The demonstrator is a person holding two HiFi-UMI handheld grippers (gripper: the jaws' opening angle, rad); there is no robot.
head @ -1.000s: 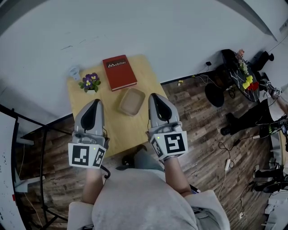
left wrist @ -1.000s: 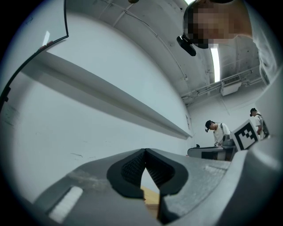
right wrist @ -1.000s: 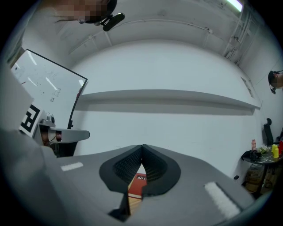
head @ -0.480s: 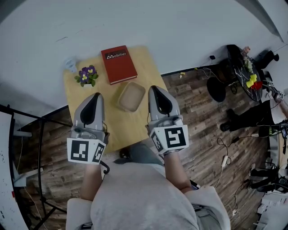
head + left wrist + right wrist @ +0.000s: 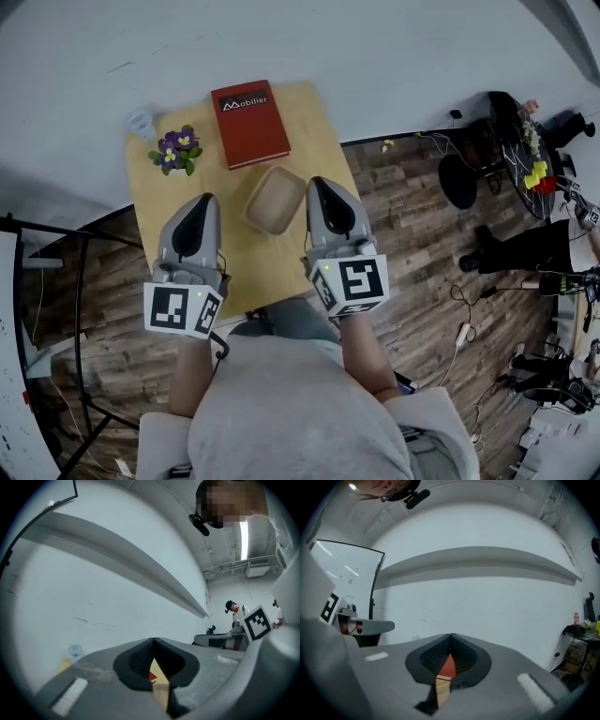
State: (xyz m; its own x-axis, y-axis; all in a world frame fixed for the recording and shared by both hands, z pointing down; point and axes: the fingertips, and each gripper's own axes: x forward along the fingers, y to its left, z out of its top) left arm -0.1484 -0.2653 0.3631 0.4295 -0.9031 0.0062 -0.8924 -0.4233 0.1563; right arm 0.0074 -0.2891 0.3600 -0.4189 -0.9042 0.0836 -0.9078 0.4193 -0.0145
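- Here the tray [image 5: 275, 199], shallow and tan, lies near the middle of the table [image 5: 317, 127], a little toward the right edge. I see nothing in it.
- My right gripper [image 5: 320, 185] hangs over the table's right edge, its tip just beside the tray's right rim. From above I cannot tell whether the two touch.
- In the right gripper view that gripper [image 5: 451, 637] is clenched. Its dark pads meet at the tip with nothing between them. Through the slit below them I see a strip of red book and pale wood.
- My left gripper [image 5: 201, 201] hangs over the near left part of the table. Its tip is left of the tray, with bare wood between them.
- In the left gripper view this gripper [image 5: 153, 641] is likewise pressed together and empty. A sliver of red and some wood show through the gap beneath the pads.
- The book [image 5: 249, 123], red with white lettering, lies flat at the far edge, just beyond the tray and apart from it.
- The flowers [image 5: 172, 150], purple in a small pot, stand left of the book, toward the far left corner.
- The cup [image 5: 141, 122], clear and small, sits at the far left corner, just beyond the flowers.
- The table's far edge is against a pale wall [image 5: 375, 47], and dark plank floor [image 5: 412, 216] runs off to its right.
- Well apart on the right stands a dark side table [image 5: 511, 150] with small bright things on it, too small to name.
- In the left gripper view a person [image 5: 236, 613] stands by the distant wall, and in the right gripper view a whiteboard [image 5: 342, 573] shows at the left.
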